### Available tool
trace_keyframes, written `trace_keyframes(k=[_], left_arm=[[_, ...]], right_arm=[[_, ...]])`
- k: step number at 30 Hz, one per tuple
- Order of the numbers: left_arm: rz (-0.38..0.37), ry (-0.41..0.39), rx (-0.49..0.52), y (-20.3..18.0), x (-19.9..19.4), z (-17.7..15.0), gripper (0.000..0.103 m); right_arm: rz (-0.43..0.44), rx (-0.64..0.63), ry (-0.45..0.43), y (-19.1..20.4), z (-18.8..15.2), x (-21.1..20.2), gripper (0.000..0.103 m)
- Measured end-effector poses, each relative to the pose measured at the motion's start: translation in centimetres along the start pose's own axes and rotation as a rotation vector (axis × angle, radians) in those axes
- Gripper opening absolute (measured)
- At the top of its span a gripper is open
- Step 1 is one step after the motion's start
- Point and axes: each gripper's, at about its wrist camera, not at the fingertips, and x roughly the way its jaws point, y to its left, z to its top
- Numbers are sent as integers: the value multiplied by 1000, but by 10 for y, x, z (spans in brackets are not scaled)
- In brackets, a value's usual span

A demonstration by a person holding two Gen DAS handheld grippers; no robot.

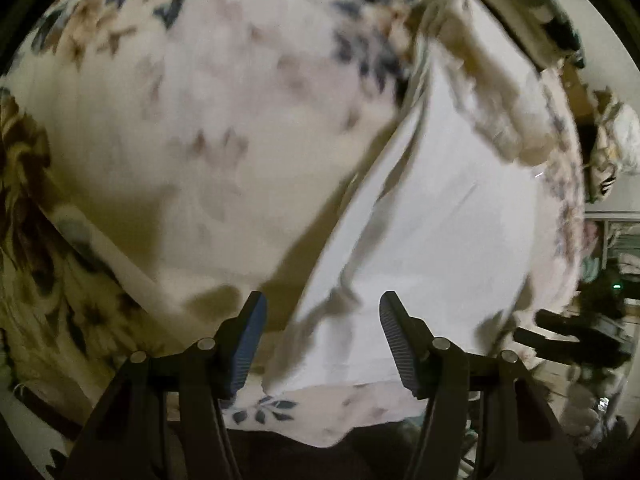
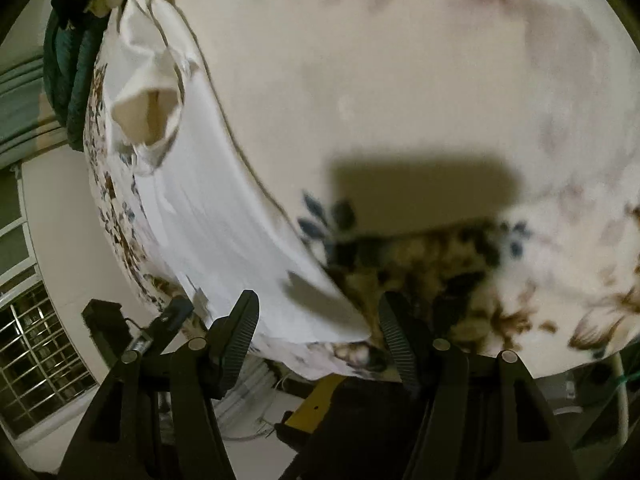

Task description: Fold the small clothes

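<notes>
**Both grippers stand open over a white garment on the floral cover**

A white garment (image 1: 432, 216) lies spread on a floral cover (image 1: 208, 112), and everything else is best placed from this garment. It is a long pale piece, mostly flat, with soft creases along it. Its far end is bunched and rumpled, and in the right wrist view a cream opening, perhaps a sleeve or a neck, gapes there (image 2: 148, 108). I cannot tell which kind of clothing it is.

The left gripper (image 1: 322, 344) hangs over the near end of the garment, pointing steeply down. Its jaws are released and well apart, with blue ribbed pads (image 1: 248, 344). The near edge of the garment lies below the gap between them, but the pads do not press on the cloth. Nothing is grasped.

The right gripper (image 2: 318, 340) is at the near corner of the garment (image 2: 224, 216), on the opposite side. Its jaws are also released and wide. The corner of the white cloth shows between them, loose, and the fingers do not pinch it. A dark, broad shadow falls on the cover just beside the garment.

The cover carries blue and brown flowers, darker at its border near the garment's corner. Beyond the garment's far end, a dark green cloth (image 2: 66, 72) hangs at the edge of the cover. Both views are blurred, so small details of the cloth are not readable.
</notes>
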Motion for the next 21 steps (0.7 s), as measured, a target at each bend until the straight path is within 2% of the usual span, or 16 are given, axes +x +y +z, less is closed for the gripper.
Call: trace_keyframes(k=[1,2,3,4,5,6,7,8,14,17,19,21], left_arm=[[1,-13,-6,-2,3,-1,47],[-3,-40,-4,-4,2,-3,22],[-6,-63,1,-8,-1,-4,9],[-8,-69,3,-11,-2,-5,3],[-13,-78,2,-14,-4,-6,3],[-26,-88,-3,-15,-6,-7,3],[-44,-95,-15,-16,-9,-9,2],[-57,-98,-23,-17,-10,-11,2],[-193,-118,-130,-5,-34,-16,1],[-288,-124,-208,-2,-44,-20,1],[-290,-126,-222,1,-42,-22,1],[-230,-116,-195,2,-34,-24,1]], right_arm=[[3,-5,5,3,-2,8,65],[-8,-12,8,7,-2,16,65],[-30,-26,8,14,-3,25,65],[-48,-42,3,20,-3,32,65],[-68,-57,-5,24,-4,36,61],[-82,-66,-19,28,-5,38,53],[-99,-77,-38,30,-7,39,23],[-120,-83,-45,32,-9,40,4],[-152,-89,-125,40,-24,33,1],[-122,-74,-139,40,-29,20,1],[-120,-77,-145,39,-27,10,1],[-129,-73,-148,36,-25,4,1]])
